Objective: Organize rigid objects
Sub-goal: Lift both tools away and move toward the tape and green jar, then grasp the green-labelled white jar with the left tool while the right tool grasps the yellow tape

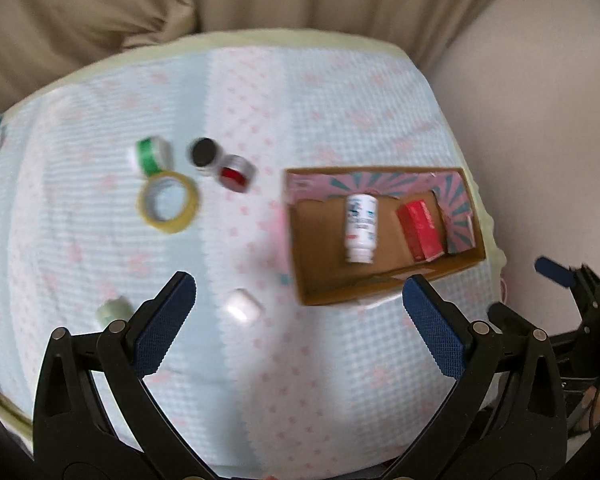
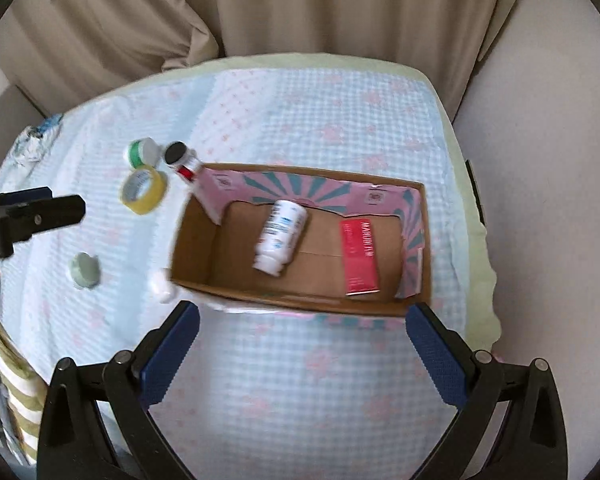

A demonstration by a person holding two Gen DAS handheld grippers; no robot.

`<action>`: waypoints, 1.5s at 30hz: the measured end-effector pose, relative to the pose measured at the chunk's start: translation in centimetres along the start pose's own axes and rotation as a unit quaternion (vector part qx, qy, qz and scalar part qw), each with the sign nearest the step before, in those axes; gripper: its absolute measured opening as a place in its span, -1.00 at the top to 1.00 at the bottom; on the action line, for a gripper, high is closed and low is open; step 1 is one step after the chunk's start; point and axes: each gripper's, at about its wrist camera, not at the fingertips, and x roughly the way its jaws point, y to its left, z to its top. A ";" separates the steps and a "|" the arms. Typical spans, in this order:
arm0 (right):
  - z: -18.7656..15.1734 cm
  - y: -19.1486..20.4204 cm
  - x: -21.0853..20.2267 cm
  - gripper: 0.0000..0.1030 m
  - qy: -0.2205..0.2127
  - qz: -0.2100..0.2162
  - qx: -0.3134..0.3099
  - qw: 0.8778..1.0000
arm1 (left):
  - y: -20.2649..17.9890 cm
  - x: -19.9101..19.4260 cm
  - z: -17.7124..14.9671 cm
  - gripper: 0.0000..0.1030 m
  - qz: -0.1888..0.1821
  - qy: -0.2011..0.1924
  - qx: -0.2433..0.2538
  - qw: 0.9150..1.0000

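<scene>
The cardboard box (image 2: pixel 300 304) already holds a white bottle (image 2: pixel 280 236) and red carton (image 2: pixel 359 258), so it serves as the bin; the yellow tape roll (image 1: pixel 168 202), small jars and what looks like a white cap (image 1: pixel 243 306) wait on the table (image 1: pixel 300 380). Left gripper (image 1: pixel 298 312) and right gripper (image 2: pixel 300 344) both gape empty
</scene>
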 end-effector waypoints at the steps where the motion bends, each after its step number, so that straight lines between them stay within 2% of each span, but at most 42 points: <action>1: -0.2 1.0 -0.6 -1.00 -0.004 -0.001 0.000 1.000 | 1.5 -1.0 -0.3 -1.00 0.005 -0.007 -0.008 1.000; 7: -0.6 7.1 -2.3 -1.00 -0.031 0.007 0.002 1.000 | 8.7 -3.7 -1.5 -0.99 0.002 -0.025 -0.037 0.999; 12: 0.0 14.1 -3.1 -1.00 -0.047 0.004 0.002 0.999 | 15.4 -5.5 -1.9 -0.99 -0.011 -0.024 -0.048 0.998; 17: 1.5 20.8 -3.0 -1.00 -0.065 0.011 0.022 0.998 | 21.7 -6.3 -0.9 -0.99 -0.017 -0.023 -0.040 0.999; 22: 3.2 25.5 -1.1 -1.00 -0.077 0.027 0.048 0.995 | 26.7 -5.4 1.2 -0.99 -0.020 -0.016 -0.036 0.999; 28: 5.1 29.1 3.4 -1.00 -0.070 0.047 0.071 0.994 | 29.7 -1.5 4.8 -0.99 -0.029 0.004 -0.043 0.999; 33: 7.0 30.5 8.5 -1.00 -0.055 0.043 0.049 0.996 | 30.1 3.8 8.0 -0.99 -0.046 0.033 -0.063 0.996; 42: 9.3 31.0 20.3 -1.00 -0.008 0.034 -0.009 0.999 | 28.9 17.4 13.3 -0.99 -0.045 0.119 -0.084 0.988; 45: 9.6 30.7 24.0 -1.00 0.003 0.036 -0.013 0.999 | 28.4 21.5 14.1 -0.99 -0.042 0.138 -0.086 0.986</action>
